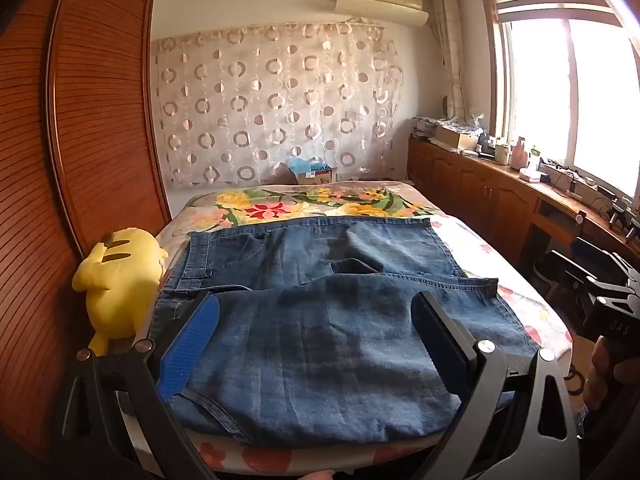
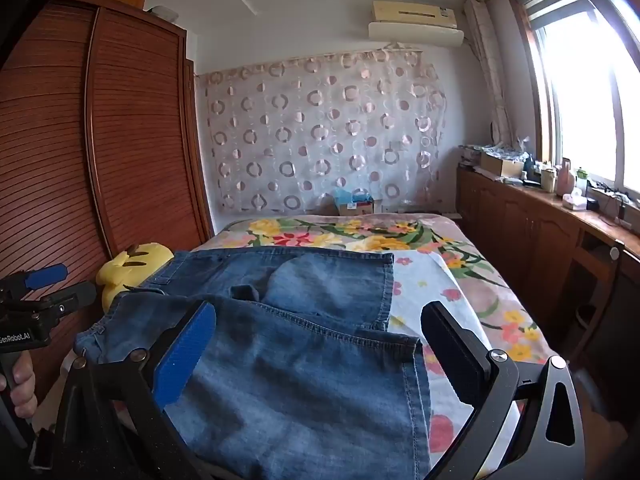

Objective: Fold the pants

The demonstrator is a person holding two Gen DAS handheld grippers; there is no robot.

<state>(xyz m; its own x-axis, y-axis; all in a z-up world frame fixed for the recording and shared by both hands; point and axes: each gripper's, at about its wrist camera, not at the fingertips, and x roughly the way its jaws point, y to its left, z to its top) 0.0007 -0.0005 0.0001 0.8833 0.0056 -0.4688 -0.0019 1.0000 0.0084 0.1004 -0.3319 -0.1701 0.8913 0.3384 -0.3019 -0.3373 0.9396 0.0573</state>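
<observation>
Jeans [image 1: 320,320] lie crossways along the bed's [image 1: 500,248] near edge, both grippers [image 1: 316,316] [image 2: 320,336] hovering above them, fingers wide, holding nothing.

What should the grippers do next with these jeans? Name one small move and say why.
Probably lower the left gripper onto the near leg of the jeans and close on its edge. Both the left and the right gripper are open above the denim, holding nothing, and the jeans lie spread on the floral bedspread, only loosely doubled, so a fold needs a grip first.
</observation>
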